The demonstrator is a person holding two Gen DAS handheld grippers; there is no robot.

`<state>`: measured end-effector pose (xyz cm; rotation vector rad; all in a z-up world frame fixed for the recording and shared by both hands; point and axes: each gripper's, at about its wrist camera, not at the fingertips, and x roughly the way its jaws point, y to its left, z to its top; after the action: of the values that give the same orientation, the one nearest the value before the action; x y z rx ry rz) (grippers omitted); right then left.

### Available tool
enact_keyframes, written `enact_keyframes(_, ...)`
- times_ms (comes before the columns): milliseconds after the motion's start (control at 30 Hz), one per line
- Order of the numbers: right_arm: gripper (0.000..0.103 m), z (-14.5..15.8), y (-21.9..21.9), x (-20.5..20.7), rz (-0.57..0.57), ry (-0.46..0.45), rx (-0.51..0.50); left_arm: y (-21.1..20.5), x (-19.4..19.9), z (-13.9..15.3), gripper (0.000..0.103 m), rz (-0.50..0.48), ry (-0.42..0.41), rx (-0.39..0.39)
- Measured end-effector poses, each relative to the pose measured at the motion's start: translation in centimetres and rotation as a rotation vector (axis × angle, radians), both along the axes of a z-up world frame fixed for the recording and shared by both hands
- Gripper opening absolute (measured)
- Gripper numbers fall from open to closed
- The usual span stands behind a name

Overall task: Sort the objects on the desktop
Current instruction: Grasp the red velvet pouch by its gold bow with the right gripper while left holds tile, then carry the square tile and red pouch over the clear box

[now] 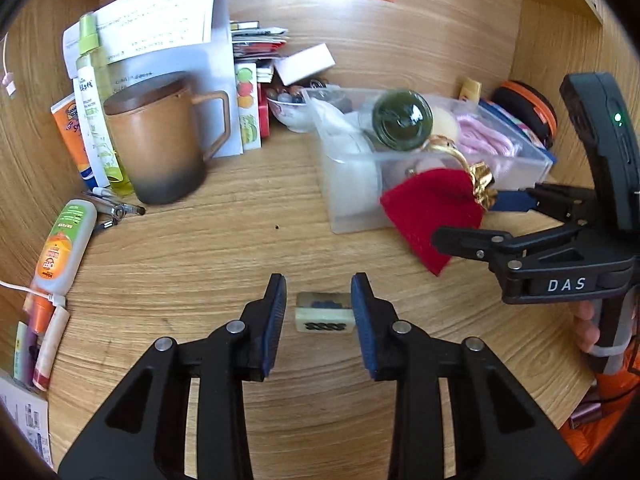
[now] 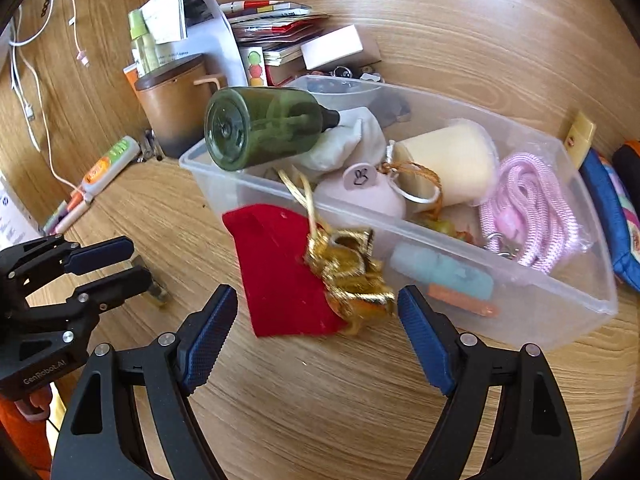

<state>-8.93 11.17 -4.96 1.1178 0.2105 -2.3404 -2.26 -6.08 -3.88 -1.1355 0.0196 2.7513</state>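
Observation:
A small pale-green stone block [image 1: 324, 316] sits between the blue pads of my left gripper [image 1: 319, 284], which is shut on it just above the wooden desk. In the right wrist view that left gripper [image 2: 138, 264] is at the far left, with the block [image 2: 156, 294] at its tips. A red velvet pouch [image 2: 280, 268] with a gold tassel [image 2: 348, 276] leans against the front of a clear plastic bin [image 2: 560, 320]; its gold cord runs over the rim. My right gripper [image 2: 316, 296] is open, its fingers on either side of the pouch and apart from it. It enters the left wrist view from the right [image 1: 480, 220].
The bin [image 1: 348, 200] holds a green bottle [image 2: 260, 128], a pink cord [image 2: 528, 220], a cream cup [image 2: 452, 164] and other small items. A brown mug [image 1: 160, 140], spray bottles [image 1: 96, 112], tubes [image 1: 60, 248], pens, papers and a small bowl [image 1: 290, 114] crowd the back left. Wooden walls close both sides.

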Motion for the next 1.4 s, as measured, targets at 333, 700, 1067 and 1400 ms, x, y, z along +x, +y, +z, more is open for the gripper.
enact_keyframes(333, 0.028, -0.1, -0.8, 0.2, 0.059, -0.002, -0.013, -0.5, 0.4, -0.5, 0.036, -0.012, -0.029, 0.035)
enact_keyframes(700, 0.022, 0.8, -0.1, 1.2, 0.095, 0.035, -0.047, 1.0, -0.3, -1.4, 0.043, -0.024, -0.065, 0.006)
enact_keyframes(1067, 0.021, 3.8, 4.1, 2.6, 0.038, 0.114, -0.078, 2.0, -0.6, -1.8, 0.033, -0.026, -0.081, -0.007)
enact_keyframes(1400, 0.021, 6.8, 6.8, 2.8, -0.004, 0.198, -0.093, 4.0, -0.5, 0.5, 0.033, -0.054, -0.009, 0.006)
